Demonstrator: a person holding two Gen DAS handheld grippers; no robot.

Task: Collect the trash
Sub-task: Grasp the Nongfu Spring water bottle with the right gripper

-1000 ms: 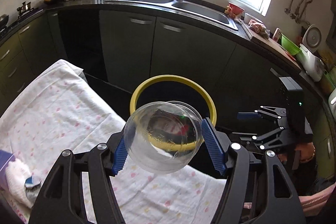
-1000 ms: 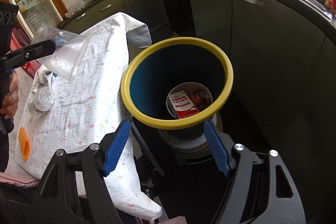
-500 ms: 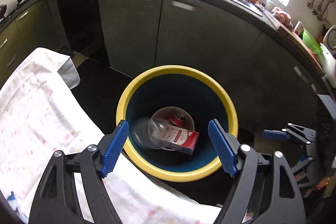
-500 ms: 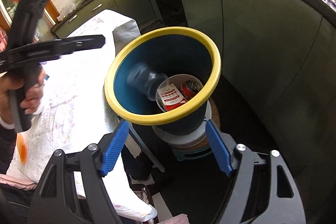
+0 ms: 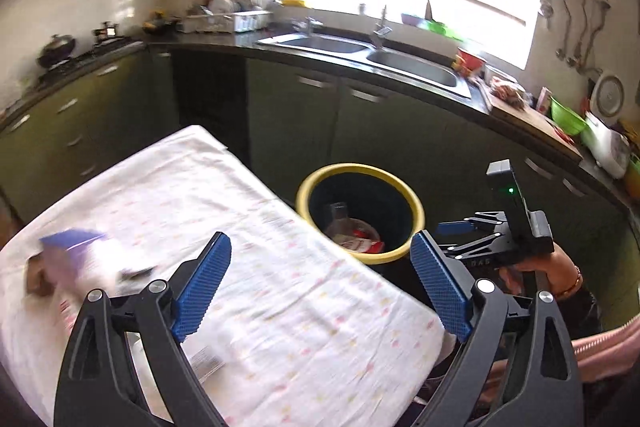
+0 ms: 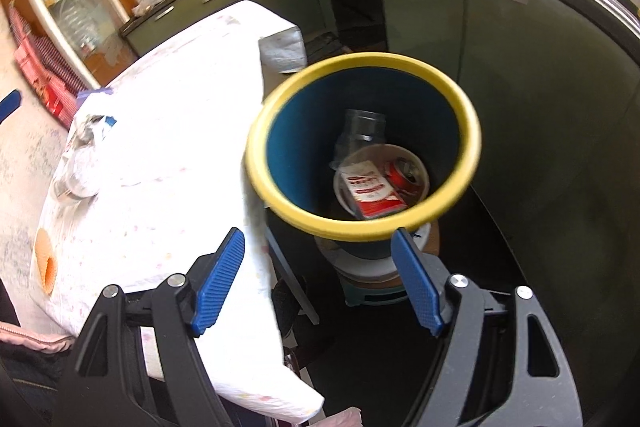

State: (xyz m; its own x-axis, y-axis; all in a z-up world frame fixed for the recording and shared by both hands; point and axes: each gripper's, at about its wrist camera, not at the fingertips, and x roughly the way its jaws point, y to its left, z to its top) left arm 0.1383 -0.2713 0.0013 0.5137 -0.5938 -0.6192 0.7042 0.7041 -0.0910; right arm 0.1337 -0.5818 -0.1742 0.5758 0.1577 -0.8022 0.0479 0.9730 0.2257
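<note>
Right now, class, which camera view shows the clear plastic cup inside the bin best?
The right wrist view: it looks down into the bin, so the clear plastic cup shows leaning over the carton. The left wrist view shows only a small, dim cup past the rim.

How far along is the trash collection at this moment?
Done: a clear plastic cup, a red-and-white carton and a red can lie in the yellow-rimmed bin. In hand: nothing; the left gripper and right gripper are both open and empty. Left: an orange piece and crumpled wrappers sit on the table.
</note>
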